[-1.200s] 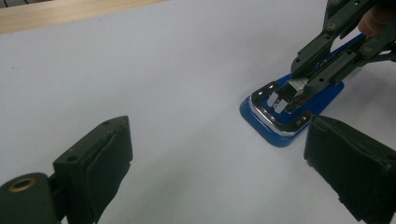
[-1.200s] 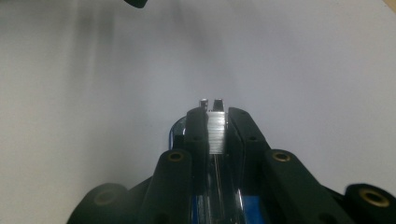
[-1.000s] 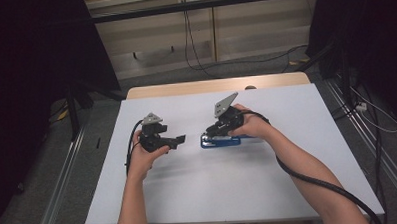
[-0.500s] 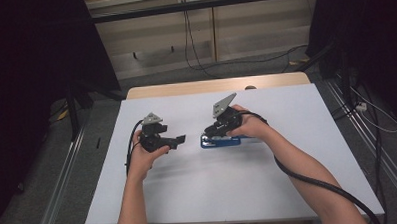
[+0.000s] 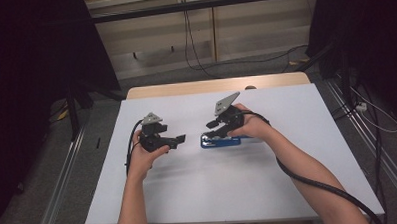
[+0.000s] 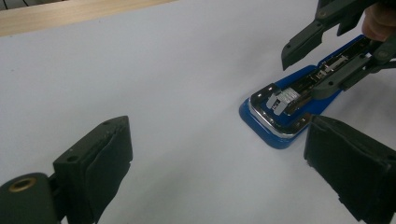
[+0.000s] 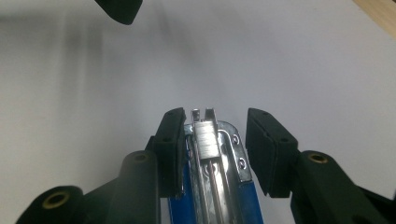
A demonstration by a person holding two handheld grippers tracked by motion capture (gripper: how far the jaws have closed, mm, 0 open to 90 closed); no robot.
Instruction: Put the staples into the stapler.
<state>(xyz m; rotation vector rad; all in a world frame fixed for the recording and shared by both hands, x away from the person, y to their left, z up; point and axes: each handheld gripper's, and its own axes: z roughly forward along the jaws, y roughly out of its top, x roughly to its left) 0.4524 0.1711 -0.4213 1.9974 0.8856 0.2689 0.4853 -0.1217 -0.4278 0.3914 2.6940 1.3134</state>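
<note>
Our right gripper [image 5: 213,125] sits over the blue stapler [image 5: 222,141], its jaws on either side of the open metal staple channel; they have just been opening, and the right pad now stands clear of the stapler. We see the stapler lying flat on the white table [image 5: 289,179]. Left of the stapler, near it but apart, our left gripper [image 5: 181,139] hovers with jaws spread wide, holding nothing.
</note>
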